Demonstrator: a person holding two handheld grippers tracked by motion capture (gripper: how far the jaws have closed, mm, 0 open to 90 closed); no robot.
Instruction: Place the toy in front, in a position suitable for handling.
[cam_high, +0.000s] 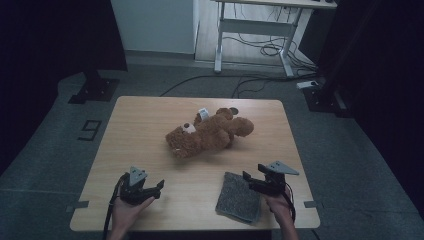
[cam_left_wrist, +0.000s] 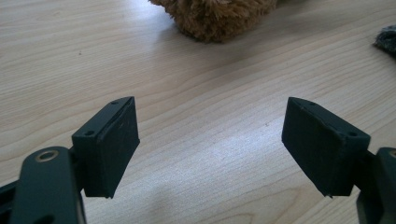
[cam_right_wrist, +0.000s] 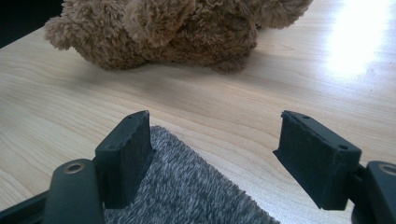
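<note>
The grey cloth (cam_high: 239, 203) is my reference: a folded, fuzzy grey piece lying flat at the near right of the wooden table (cam_high: 150, 115), one corner reaching almost to the near edge. My right gripper (cam_high: 248, 181) hangs right at the cloth's far right corner, its jaws spread wide and holding nothing; in the right gripper view (cam_right_wrist: 212, 154) one pad (cam_right_wrist: 125, 156) sits over the cloth (cam_right_wrist: 187, 191), while the other stands over bare wood beside the cloth's edge, and I cannot tell whether either pad touches the fabric. Beyond the cloth, toward the middle of the table, a brown teddy bear (cam_high: 207, 132) lies on its side, well apart from the cloth, with a white tag (cam_high: 203, 113) sticking up from its back. From the right gripper view the bear (cam_right_wrist: 163, 32) rests on the wood past the cloth's far edge. To the left of the cloth, with bare wood between, I hold the left gripper (cam_high: 161, 185) low at the table, jaws also wide apart and empty. In the left gripper view (cam_left_wrist: 212, 151) there is plain tabletop between the pads, a bit of the bear (cam_left_wrist: 215, 16) ahead and a sliver of the cloth (cam_left_wrist: 386, 39) at the side.
</note>
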